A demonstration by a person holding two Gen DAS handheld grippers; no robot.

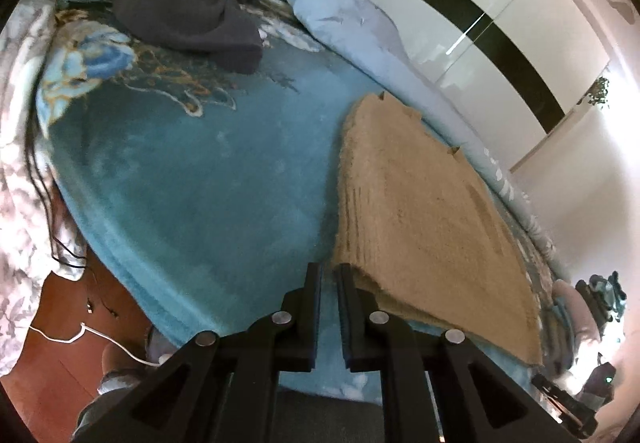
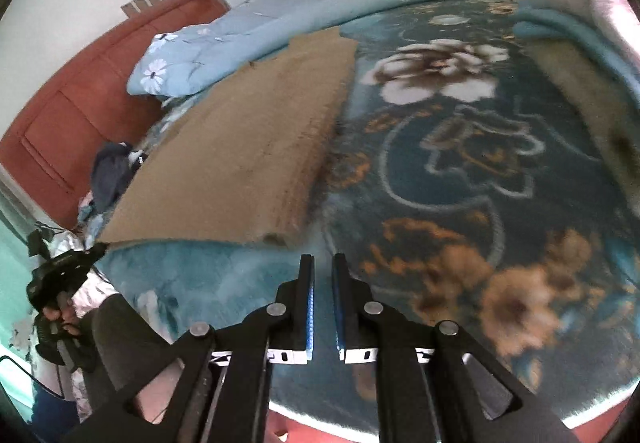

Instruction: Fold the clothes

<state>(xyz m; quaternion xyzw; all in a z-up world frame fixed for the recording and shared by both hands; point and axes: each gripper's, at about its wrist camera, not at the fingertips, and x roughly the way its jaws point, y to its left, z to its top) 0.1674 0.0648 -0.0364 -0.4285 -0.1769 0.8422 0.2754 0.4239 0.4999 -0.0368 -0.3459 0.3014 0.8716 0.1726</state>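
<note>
A tan fuzzy garment point(image 1: 424, 211) lies folded flat in a long strip on the teal blanket point(image 1: 192, 179); it also shows in the right wrist view point(image 2: 240, 155). My left gripper point(image 1: 329, 271) is slightly open and empty, its right finger beside the garment's near folded corner. My right gripper point(image 2: 323, 261) is slightly open and empty, just short of the garment's near folded end point(image 2: 276, 237). A dark grey garment point(image 1: 188, 7) lies bunched at the far end of the bed.
A light blue floral duvet point(image 1: 344, 19) runs along the bed's far side by white wardrobe doors point(image 1: 500, 23). A red-brown headboard point(image 2: 80, 91) and dark blue clothes point(image 2: 112, 171) sit at left. The left hand-held gripper point(image 2: 60, 283) shows there. White cables point(image 1: 88, 335) lie on the wooden floor.
</note>
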